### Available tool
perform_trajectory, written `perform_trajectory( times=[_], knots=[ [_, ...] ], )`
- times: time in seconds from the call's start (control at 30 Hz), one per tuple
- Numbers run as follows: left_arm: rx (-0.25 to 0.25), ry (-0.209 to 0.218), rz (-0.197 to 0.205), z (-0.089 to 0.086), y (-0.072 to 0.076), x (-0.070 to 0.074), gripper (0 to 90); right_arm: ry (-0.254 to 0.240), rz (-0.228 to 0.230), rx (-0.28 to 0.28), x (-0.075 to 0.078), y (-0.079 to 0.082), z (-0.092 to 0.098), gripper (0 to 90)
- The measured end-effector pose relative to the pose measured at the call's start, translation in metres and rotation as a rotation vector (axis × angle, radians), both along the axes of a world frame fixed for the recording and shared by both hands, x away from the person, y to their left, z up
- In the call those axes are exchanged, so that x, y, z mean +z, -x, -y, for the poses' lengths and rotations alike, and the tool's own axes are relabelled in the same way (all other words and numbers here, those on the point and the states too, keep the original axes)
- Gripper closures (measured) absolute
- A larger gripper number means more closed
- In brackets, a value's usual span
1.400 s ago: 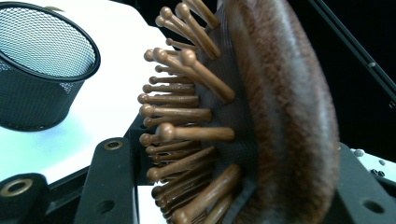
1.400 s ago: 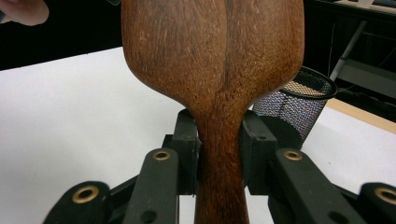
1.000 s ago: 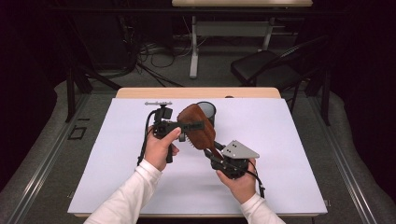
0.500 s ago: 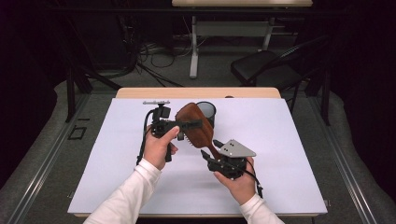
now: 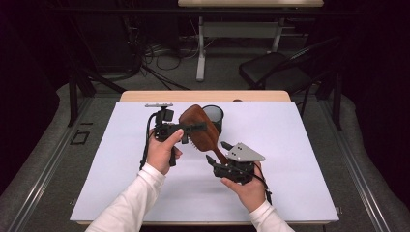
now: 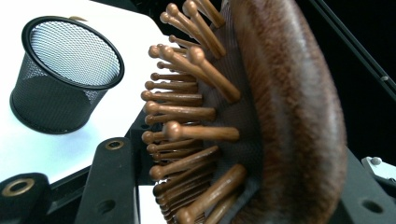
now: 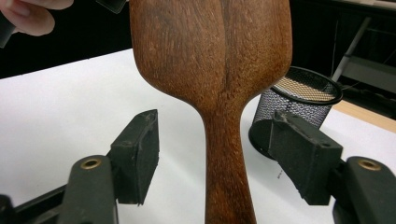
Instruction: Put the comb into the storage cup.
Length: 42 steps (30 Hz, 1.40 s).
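Above table: left gripper (image 5: pixel 196 129) clamps hairbrush (image 5: pixel 196 123); right gripper (image 5: pixel 216 151) opening, handle between jaws

Both arms wear long white sleeves (image 5: pixel 126 209). Each hand carries a matte black two-jaw gripper, left (image 5: pixel 193 129) and right (image 5: pixel 215 152), with brass-ringed screw holes, trailing black cables and a grey three-cornered top plate (image 5: pixel 244 152).

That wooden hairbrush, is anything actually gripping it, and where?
Yes: the left gripper clamps the hairbrush across its head. The right gripper has just been opening; its jaws flank the handle without touching.
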<state>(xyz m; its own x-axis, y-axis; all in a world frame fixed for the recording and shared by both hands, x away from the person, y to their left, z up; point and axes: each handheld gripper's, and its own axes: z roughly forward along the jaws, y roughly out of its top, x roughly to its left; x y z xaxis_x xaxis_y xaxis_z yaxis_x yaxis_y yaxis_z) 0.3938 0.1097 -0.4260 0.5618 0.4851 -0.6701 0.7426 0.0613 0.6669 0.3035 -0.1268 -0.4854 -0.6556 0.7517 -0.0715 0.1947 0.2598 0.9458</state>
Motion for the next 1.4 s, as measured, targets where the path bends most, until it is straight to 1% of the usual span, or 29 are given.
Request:
perform_trajectory(
  times=[0.2,0.27,0.37,0.43,0.5,0.6,0.77,0.83,0.93,1.03,1.07,1.13,1.4],
  knots=[
    [0.013,-0.002,-0.002,-0.004,-0.002,0.001,48.6,-0.015,-0.033,-0.009,0.0,-0.001,0.002,30.6],
    [0.016,0.0,-0.001,-0.005,-0.002,0.001,48.6,-0.03,-0.042,-0.009,0.002,-0.002,0.004,28.1],
    [0.019,0.002,0.0,-0.007,-0.002,0.001,48.6,-0.057,-0.06,-0.007,0.004,-0.004,0.007,21.1],
    [0.018,0.0,0.001,-0.007,-0.002,0.001,48.6,-0.057,-0.07,-0.003,0.006,-0.005,0.008,18.3],
    [0.018,0.0,0.0,-0.007,-0.003,0.001,48.6,-0.051,-0.066,-0.011,0.008,-0.005,0.009,14.9],
    [0.02,0.001,0.002,-0.008,-0.003,0.001,48.6,-0.055,-0.066,-0.01,0.011,-0.005,0.011,13.7],
    [0.02,-0.001,0.002,-0.008,-0.003,0.002,48.6,-0.053,-0.073,-0.003,0.015,-0.005,0.011,3.1],
    [0.023,-0.002,0.002,-0.008,-0.003,0.002,48.6,-0.037,-0.081,-0.009,0.016,-0.006,0.009,0.2],
    [0.028,0.0,0.003,-0.009,-0.003,0.003,48.6,-0.035,-0.098,-0.002,0.015,-0.006,0.009,0.0],
    [0.027,-0.002,0.003,-0.009,-0.003,0.003,48.6,-0.028,-0.101,-0.001,0.015,-0.006,0.008,0.0],
    [0.026,-0.003,0.004,-0.01,-0.003,0.003,48.6,-0.02,-0.107,-0.002,0.015,-0.006,0.007,0.0],
    [0.029,0.0,0.0,-0.01,-0.003,0.003,48.6,-0.006,-0.109,-0.012,0.015,-0.006,0.007,0.0],
    [0.033,-0.005,0.003,-0.011,-0.004,0.003,48.6,0.006,-0.122,0.006,0.014,-0.005,0.007,0.0]
  ],
)
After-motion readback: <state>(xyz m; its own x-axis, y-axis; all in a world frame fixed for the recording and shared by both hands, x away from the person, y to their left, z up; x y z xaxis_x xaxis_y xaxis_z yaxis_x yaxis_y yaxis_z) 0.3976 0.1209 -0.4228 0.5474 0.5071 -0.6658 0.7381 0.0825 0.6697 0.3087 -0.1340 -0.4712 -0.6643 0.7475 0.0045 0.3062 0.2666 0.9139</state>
